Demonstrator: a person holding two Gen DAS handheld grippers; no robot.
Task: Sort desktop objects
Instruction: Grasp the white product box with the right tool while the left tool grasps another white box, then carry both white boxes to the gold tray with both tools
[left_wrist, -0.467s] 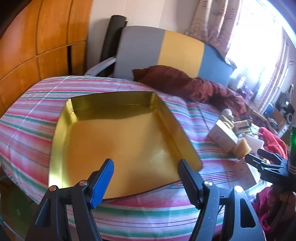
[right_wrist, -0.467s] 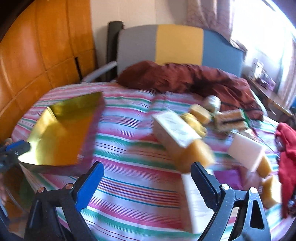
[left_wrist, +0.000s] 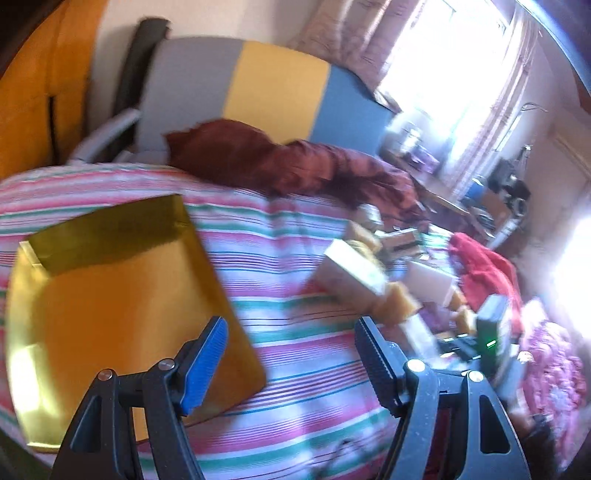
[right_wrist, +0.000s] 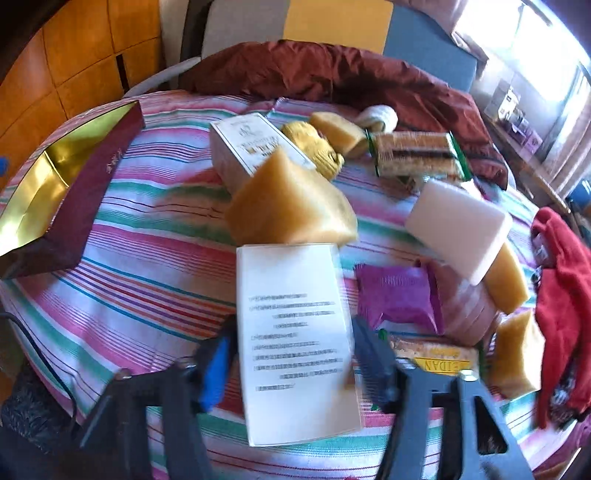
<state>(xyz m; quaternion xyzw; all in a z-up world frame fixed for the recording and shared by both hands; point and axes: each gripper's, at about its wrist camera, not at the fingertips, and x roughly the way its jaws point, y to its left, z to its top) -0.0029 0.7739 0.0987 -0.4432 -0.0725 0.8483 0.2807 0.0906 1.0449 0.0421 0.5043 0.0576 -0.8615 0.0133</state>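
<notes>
Right gripper (right_wrist: 291, 354) pitched down over white box (right_wrist: 295, 339); box between its fingers, long axis running straight ahead along them, jaws narrow, flanking its long sides; contact unclear through blur. Left gripper (left_wrist: 291, 354) wide, empty, farther off; gold tray (left_wrist: 110, 295) ahead-left of it.

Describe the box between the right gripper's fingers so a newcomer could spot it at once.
On the striped tablecloth, right of the gold-lined tray, lies a clutter of sponges and packets. At its near edge the right gripper straddles a tall white box. Unlike the other white carton further back, its face shows only rows of small dark print, and a yellow sponge sits at its far end.
</notes>
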